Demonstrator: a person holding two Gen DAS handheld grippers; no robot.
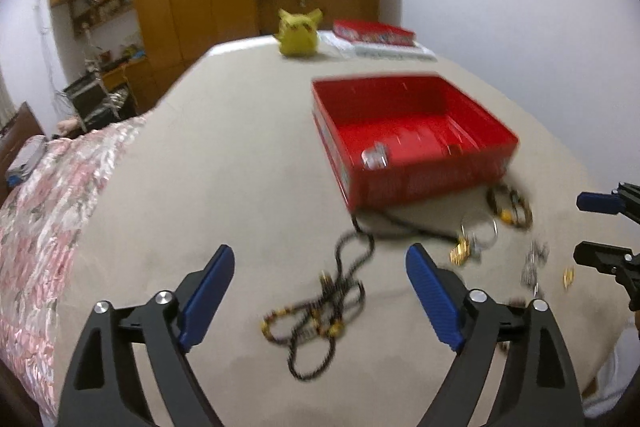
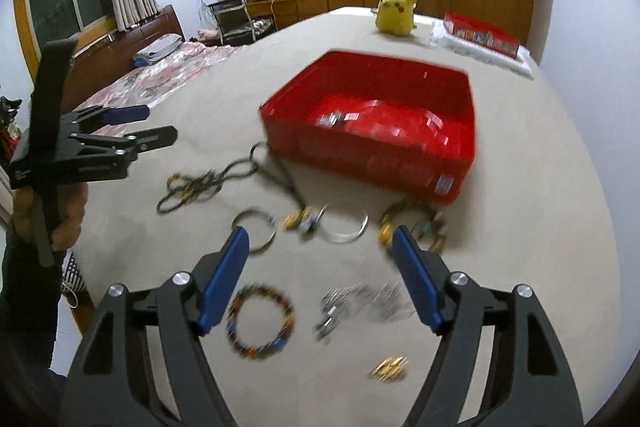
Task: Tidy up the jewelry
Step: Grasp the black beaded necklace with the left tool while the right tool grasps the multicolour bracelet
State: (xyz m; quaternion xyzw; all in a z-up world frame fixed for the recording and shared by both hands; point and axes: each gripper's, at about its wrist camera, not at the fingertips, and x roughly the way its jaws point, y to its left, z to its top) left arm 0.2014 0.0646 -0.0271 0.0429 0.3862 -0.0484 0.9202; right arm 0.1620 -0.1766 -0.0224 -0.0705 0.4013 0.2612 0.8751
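Here, both hand-held grippers hang above a beige bed cover (image 2: 520,187) with their blue-padded jaws spread wide and nothing between the pads; the left gripper (image 1: 320,279) sits over a dark beaded necklace (image 1: 324,311) that lies in loose loops on the cover, its cord trailing toward the near corner of a red box (image 1: 412,131); the right gripper (image 2: 320,251) sits over a scatter of smaller pieces; a multicoloured bead bracelet (image 2: 260,321) lies just inside its left finger, a silver chain (image 2: 360,303) lies blurred between the fingers, and a small gold piece (image 2: 389,368) lies nearest the camera; farther out, a grey ring (image 2: 256,231) and a thin silver bangle (image 2: 344,227) rest on the cover, with a gold clasp or charm (image 2: 296,219) between them, too blurred to identify; a bracelet with yellow beads (image 2: 412,223) lies just beside the box's near wall; the box stands open, and at least one small silvery item (image 2: 332,119) rests on its floor; in the right wrist view the left gripper appears at the left edge, gripped by a hand (image 2: 44,211); a yellow plush toy (image 2: 394,13) and a flat red lid or carton (image 2: 484,33) stand at the far end of the cover, well apart from the jewelry.
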